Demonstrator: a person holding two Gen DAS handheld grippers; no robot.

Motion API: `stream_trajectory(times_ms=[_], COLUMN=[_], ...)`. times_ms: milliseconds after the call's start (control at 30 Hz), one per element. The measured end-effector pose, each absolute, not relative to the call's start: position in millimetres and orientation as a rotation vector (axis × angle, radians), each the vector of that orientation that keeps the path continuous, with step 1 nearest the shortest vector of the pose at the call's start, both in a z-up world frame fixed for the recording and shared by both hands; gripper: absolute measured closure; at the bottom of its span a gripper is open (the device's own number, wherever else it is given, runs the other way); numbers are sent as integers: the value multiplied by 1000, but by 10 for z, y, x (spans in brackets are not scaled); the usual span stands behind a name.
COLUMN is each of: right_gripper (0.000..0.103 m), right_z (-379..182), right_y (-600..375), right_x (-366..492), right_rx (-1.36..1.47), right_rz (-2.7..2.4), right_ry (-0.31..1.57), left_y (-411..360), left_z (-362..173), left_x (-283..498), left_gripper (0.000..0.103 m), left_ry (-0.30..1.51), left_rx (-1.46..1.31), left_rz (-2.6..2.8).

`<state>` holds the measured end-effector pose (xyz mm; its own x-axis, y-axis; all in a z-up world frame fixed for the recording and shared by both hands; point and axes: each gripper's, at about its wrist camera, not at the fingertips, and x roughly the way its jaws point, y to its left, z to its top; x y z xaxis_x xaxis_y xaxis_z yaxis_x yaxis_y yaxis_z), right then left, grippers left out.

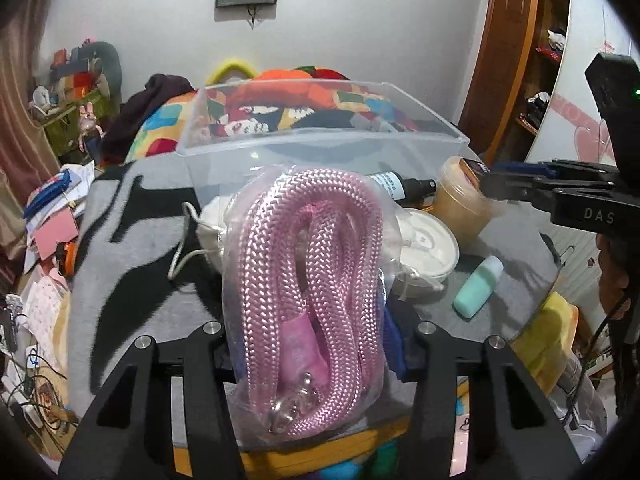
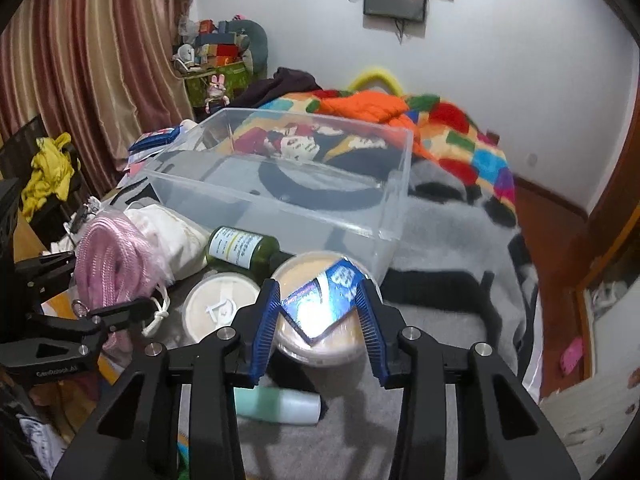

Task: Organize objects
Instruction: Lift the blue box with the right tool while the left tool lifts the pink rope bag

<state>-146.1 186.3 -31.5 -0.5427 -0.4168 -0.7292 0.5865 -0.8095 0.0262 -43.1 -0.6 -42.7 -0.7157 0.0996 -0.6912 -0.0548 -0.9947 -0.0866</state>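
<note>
My left gripper is shut on a clear bag of pink rope, held up in front of the clear plastic bin. It also shows in the right wrist view, where the left gripper holds it at the left. My right gripper is shut on a shiny blue packet, above a tan lidded tub. The bin is empty and stands just beyond. The right gripper reaches in from the right in the left wrist view.
On the grey blanket lie a green bottle, a white round container, a white cloth pouch and a mint bottle. A colourful quilt lies behind the bin. Clutter lines the left side.
</note>
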Motion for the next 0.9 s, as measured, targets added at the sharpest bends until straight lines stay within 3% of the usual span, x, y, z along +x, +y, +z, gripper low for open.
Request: stream_trajectory(times_ms=[367,433,600,667,900], right_gripper=[67,74,78,78,78], right_z=[-324,-351,-337,-322,-140], right_y=[1780,1720,1750,1779,1839], right_x=[-1539,-1564,-1558,-1523,-1390], right_rx=[1093,1105,1090,1074,976], right_rz=[-2330,-2328,-2352,-2367,-2400], right_ry=[301,326,298,290,239], left_y=[2,-1,-50,-54,-64], left_z=[-371,-365,-321,-269,-140], left_x=[-405,-400,-364,-335,-332], left_gripper=[59,61,70,79,82], left_ry=[-105,-93,-129,-127,-148], left_rx=[-1085,-1077,-1054,-1033,-1006], left_rz=[2818,2825,2809,2811,2817])
